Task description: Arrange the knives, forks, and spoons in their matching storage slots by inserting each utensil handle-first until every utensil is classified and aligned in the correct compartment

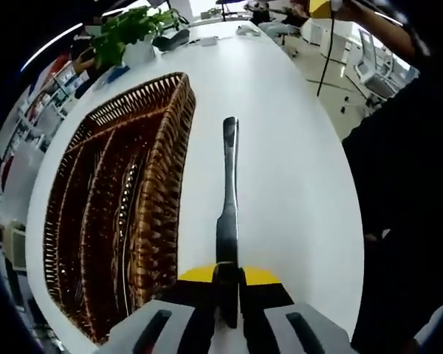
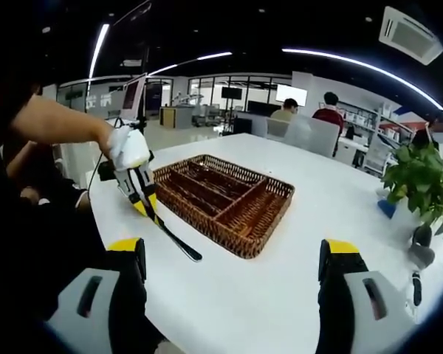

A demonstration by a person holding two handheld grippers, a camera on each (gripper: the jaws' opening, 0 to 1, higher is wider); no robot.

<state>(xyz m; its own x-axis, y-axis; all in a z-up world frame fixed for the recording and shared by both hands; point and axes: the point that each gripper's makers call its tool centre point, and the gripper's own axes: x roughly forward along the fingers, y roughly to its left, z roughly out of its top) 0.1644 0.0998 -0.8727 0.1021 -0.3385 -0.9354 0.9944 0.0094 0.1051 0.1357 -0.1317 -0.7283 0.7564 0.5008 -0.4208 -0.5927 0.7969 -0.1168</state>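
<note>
One long white bench [image 1: 280, 147] carries everything, smooth and glossy, and on it sits a rectangular wicker tray [image 1: 118, 221] of dark brown weave, split by woven walls into long narrow slots; some thin utensils seem to lie in those slots already, though which kinds is hard to tell. A leafy green plant [image 1: 129, 29] in a white pot stands near the bench's far end. The left hand-held gripper [image 1: 227, 295] is clamped on a slim metal knife [image 1: 227, 192], holding it by its blade end so the dark, rounded handle points forward, above the bare bench just beside the tray's near wall. The right hand-held gripper [image 2: 229, 273] hangs with its jaws spread wide and nothing between them. The step in hand looks like carrying this knife to its slot; the next move would call for swinging it over the tray, lining it with the right compartment and sliding it in handle-first.
</note>
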